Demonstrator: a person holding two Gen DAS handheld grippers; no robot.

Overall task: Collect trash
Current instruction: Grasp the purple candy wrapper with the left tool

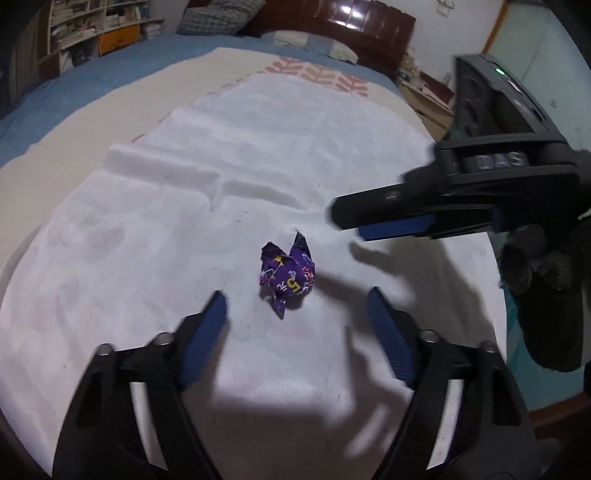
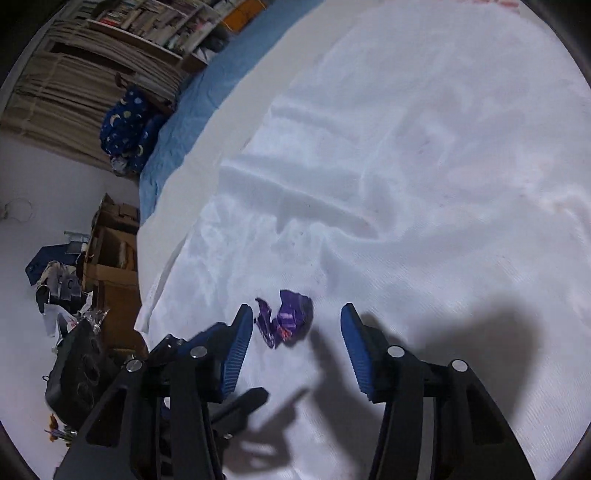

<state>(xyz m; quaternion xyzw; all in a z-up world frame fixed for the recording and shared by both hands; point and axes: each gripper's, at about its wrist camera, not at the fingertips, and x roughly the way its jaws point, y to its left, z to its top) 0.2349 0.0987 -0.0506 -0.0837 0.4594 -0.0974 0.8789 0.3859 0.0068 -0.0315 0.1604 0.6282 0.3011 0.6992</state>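
A crumpled purple wrapper (image 1: 288, 275) lies on a white cloth (image 1: 184, 229) spread over a bed. My left gripper (image 1: 295, 297) hovers just short of it, jaws open, and nothing sits between its blue pads (image 1: 207, 332). My right gripper (image 1: 351, 223) reaches in from the right, held by a dark-gloved hand (image 1: 546, 280). In the right wrist view the wrapper (image 2: 286, 319) sits between the tips of the right gripper (image 2: 295, 312). The jaws are open and a gap shows on the right pad's (image 2: 356, 343) side. The left gripper's black body (image 2: 77, 373) shows at lower left.
The white cloth (image 2: 424, 184) is wrinkled, with a ridge (image 1: 166, 166) behind the wrapper. A blue sheet (image 1: 92, 85) and a dark headboard (image 1: 351, 22) lie beyond. Bookshelves (image 2: 147, 22), cardboard boxes (image 2: 110, 254) and clutter on the floor (image 2: 55, 284) stand past the bed's left edge.
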